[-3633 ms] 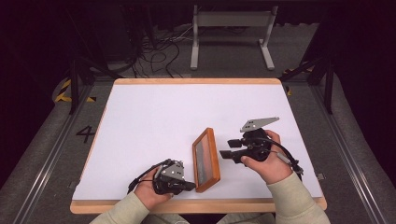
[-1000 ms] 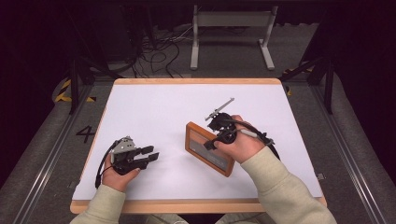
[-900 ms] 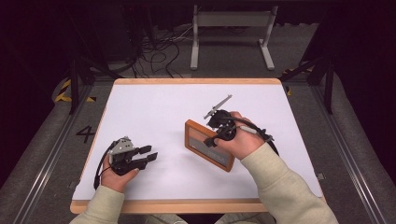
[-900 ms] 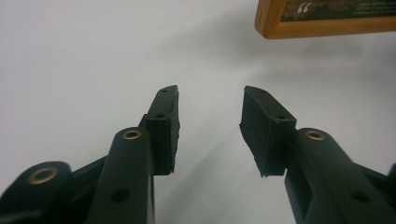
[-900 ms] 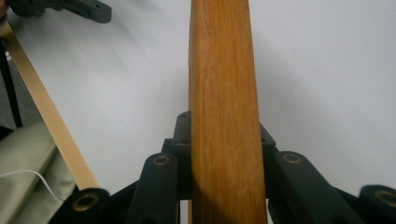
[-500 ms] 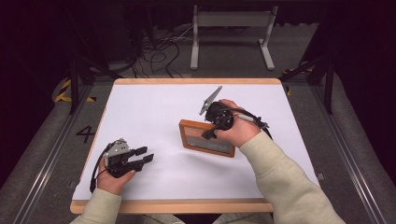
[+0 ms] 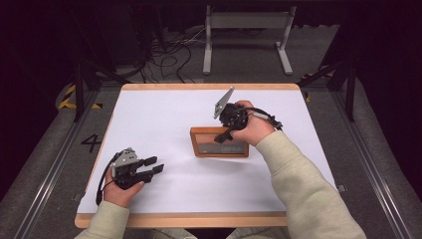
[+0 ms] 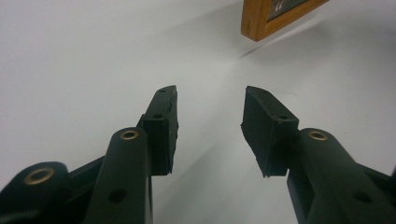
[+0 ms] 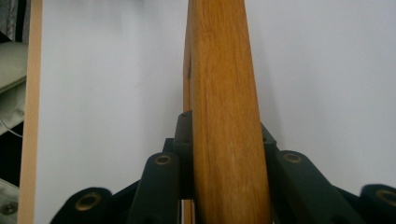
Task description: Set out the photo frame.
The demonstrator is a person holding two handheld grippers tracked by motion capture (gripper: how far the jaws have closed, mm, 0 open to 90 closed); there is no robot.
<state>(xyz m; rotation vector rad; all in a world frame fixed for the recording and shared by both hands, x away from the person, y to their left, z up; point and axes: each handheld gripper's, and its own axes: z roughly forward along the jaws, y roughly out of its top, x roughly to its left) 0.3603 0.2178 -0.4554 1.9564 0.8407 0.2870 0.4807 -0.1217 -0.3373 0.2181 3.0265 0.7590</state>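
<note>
One wooden picture frame (image 7: 219,142) lies near the middle of the white table (image 7: 164,109), and two grippers work around it. The right gripper (image 7: 226,130) reaches the frame from its far right side and is clamped on the frame's wooden edge; in the right gripper view that edge (image 9: 224,140) runs upright between the two black jaws, with a pad pressed to each side. The left gripper (image 7: 152,168) rests well to the left of the frame and nearer the person, apart from it. Its two jaws stand parted with bare table between them, having just been opening, and they grasp nothing. In the left gripper view (image 8: 210,126) one corner of the frame (image 8: 261,21) shows farther off, beyond the jaw tips.
</note>
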